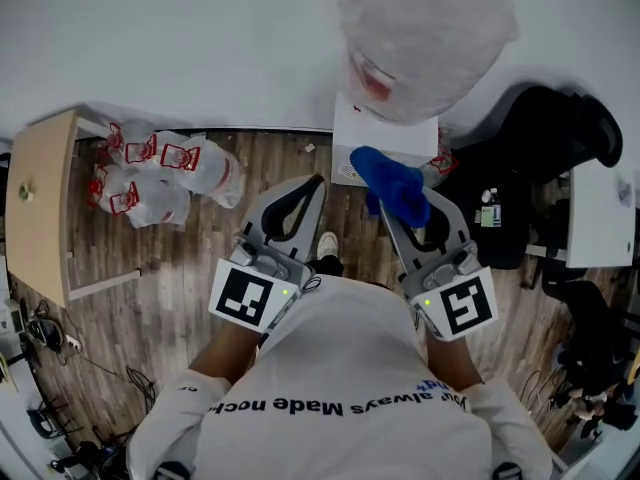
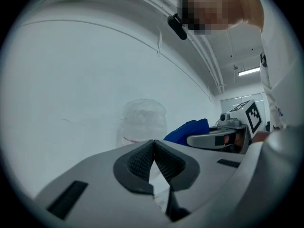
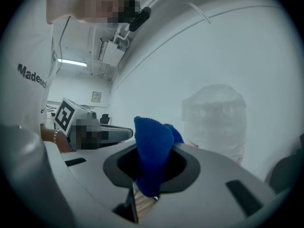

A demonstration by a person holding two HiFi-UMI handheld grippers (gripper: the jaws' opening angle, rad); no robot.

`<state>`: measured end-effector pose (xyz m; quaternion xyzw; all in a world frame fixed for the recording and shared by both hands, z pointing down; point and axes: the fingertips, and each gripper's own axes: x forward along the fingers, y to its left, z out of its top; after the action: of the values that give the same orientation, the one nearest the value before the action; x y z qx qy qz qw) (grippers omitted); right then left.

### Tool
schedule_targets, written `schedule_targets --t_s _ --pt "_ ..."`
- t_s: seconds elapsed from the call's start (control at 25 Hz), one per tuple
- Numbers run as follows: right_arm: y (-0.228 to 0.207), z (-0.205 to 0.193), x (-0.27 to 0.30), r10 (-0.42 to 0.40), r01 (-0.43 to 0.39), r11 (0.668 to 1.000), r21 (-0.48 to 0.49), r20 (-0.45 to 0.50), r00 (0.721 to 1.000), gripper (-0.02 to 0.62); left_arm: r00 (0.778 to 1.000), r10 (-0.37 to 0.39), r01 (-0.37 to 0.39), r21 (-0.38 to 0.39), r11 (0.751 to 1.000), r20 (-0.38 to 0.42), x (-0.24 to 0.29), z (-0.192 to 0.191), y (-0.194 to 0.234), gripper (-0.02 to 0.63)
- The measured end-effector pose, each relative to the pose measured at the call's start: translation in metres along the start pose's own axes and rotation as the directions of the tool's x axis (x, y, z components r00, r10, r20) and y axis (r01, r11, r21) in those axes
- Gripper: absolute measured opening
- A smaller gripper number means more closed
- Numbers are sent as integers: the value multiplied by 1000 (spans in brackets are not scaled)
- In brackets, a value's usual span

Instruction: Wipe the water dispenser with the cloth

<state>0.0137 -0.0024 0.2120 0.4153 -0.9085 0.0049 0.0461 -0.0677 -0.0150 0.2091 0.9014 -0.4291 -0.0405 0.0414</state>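
The right gripper [image 1: 398, 220] is clamped on a blue cloth [image 1: 393, 182], which bunches up out of its jaws just right of centre in the head view. The left gripper [image 1: 316, 184], near it, has its jaws pressed together with nothing between them. The cloth overlaps the front of the white water dispenser [image 1: 385, 140] at upper centre, against the wall; contact cannot be told. On the dispenser sits a plastic-wrapped bottle [image 1: 420, 28], its contents hidden. Bare wood floor [image 1: 270, 163] opens leftward up to plastic bags [image 1: 165, 173] and a wooden table [image 1: 40, 208] at the left edge. A black chair [image 1: 560, 128] crowds the right.
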Motion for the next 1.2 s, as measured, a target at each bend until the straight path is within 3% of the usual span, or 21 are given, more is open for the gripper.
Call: schedule_targets --t_s 0.24,0.48,0.76,0.96,1.2 --pt "-3 -6 28 -29 28 999 -25 -10 1000 83 999 -32 32 -8 999 6 13 -3 25 20" --pt "-16 -38 59 -58 49 990 -130 -64 996 83 999 -34 34 -19 999 0 21 -5 42 18" --pt "-51 -115 108 -141 89 966 -244 -206 968 83 1000 -30 30 -24 999 3 30 -8 54 18" --pt "-67 -186 152 -159 50 939 -339 -302 940 83 1000 -27 27 -18 999 -1 35 -9 59 20" --pt "-88 -255 199 -198 38 926 -377 -397 896 81 1000 -26 25 -25 999 -17 39 -12 62 19"
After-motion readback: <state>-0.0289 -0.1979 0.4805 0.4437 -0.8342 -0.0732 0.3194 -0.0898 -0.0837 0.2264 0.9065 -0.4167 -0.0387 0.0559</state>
